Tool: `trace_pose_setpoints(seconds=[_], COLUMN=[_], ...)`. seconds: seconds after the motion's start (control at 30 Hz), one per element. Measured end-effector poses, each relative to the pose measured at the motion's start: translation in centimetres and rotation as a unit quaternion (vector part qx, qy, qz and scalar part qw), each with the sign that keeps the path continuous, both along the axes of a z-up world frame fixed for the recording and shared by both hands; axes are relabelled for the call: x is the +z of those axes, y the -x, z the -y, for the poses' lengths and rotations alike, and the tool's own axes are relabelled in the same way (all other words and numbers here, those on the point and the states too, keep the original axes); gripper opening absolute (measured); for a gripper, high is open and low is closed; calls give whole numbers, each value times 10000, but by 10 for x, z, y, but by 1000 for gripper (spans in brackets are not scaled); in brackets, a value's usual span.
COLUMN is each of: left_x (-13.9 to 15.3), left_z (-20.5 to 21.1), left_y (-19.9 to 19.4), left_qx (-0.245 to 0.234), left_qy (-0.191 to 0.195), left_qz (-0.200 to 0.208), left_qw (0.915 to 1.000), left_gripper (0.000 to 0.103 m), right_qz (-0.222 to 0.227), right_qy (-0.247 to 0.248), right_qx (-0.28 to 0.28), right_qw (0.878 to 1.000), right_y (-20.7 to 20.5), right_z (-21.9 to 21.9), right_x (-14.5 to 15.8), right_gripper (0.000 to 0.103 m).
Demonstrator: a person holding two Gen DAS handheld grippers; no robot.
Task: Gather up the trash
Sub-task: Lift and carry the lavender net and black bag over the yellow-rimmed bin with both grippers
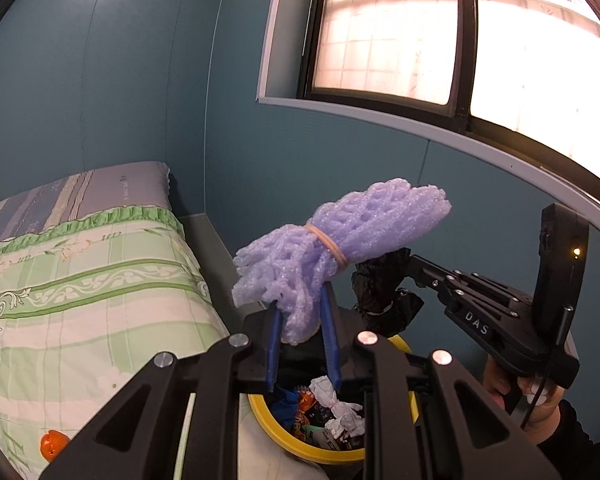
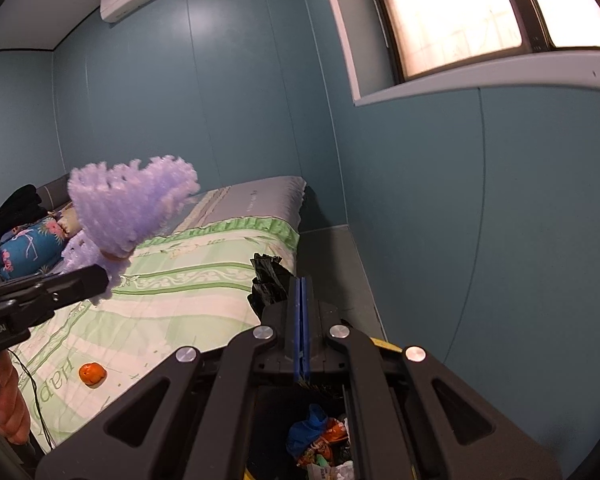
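Observation:
A purple foam net bundle (image 1: 340, 232), bound by a tan rubber band, sticks up from my left gripper (image 1: 300, 304), whose blue fingers are shut on its lower end. It hangs over a yellow bin (image 1: 276, 428) with a black liner, holding several wrappers and crumpled paper (image 1: 328, 412). My right gripper (image 2: 302, 280) is shut on a crumpled black plastic bag (image 2: 270, 278). In the left wrist view, that right gripper (image 1: 410, 260) and its black bag (image 1: 380, 280) sit just right of the foam. The right wrist view has the foam (image 2: 128, 204) and left gripper (image 2: 100, 276) at left.
A bed with a green-striped cover (image 1: 80, 280) lies left of the bin, with a small orange object (image 2: 92, 374) on it. Pillows and dark clothes (image 2: 20, 216) lie at its far end. Blue walls and a window (image 1: 400, 40) stand close behind the bin.

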State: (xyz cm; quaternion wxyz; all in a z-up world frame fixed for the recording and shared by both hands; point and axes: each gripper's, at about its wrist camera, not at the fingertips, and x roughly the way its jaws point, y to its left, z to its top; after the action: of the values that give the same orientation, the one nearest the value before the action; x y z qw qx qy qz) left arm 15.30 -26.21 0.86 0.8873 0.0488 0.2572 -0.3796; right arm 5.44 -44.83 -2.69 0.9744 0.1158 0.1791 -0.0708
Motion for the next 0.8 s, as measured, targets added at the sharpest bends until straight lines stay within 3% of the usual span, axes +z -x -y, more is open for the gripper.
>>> trace_pose_setpoints(seconds=[0.43, 0.8], left_x=[-46, -98], left_z=[38, 62], left_y=[-30, -63], left_qx=[-1, -6], left_qy=[-285, -616], left_qz=[-638, -1301], left_qw=[9976, 9896], left_gripper=[18, 18], right_qz=[-303, -564], right_qy=[-228, -424], right_qx=[-188, -255], right_qw=[9991, 9972], right_y=[-3, -7], right_z=[12, 17], right_x=[-30, -51], right_gripper=[0, 0])
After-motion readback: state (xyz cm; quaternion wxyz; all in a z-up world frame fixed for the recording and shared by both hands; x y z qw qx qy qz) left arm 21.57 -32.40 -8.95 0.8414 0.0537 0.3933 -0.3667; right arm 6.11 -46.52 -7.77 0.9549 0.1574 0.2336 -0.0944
